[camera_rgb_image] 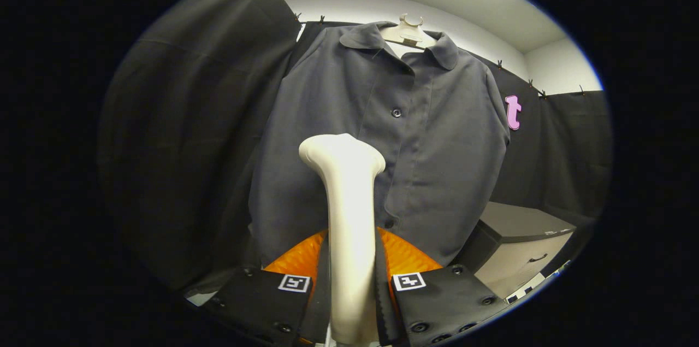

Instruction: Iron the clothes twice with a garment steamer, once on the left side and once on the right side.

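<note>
With the gripper (352,287) fingers pinching the steamer (349,210) handle between them, its head sits low in front of the shirt (431,134), left of the button row. Judged step: left-side pass. Next: sweep along that panel, then cross to the right.

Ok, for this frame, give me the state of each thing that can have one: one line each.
tool: shut on the steamer handle, both fingers pressing it.
garment steamer: held upright, head level with the shirt's lower front; contact cannot be told.
shirt: hanging on the hanger, buttoned.
hanger: up on the wall, carrying the shirt.
cabinet drawer: closed.
</note>
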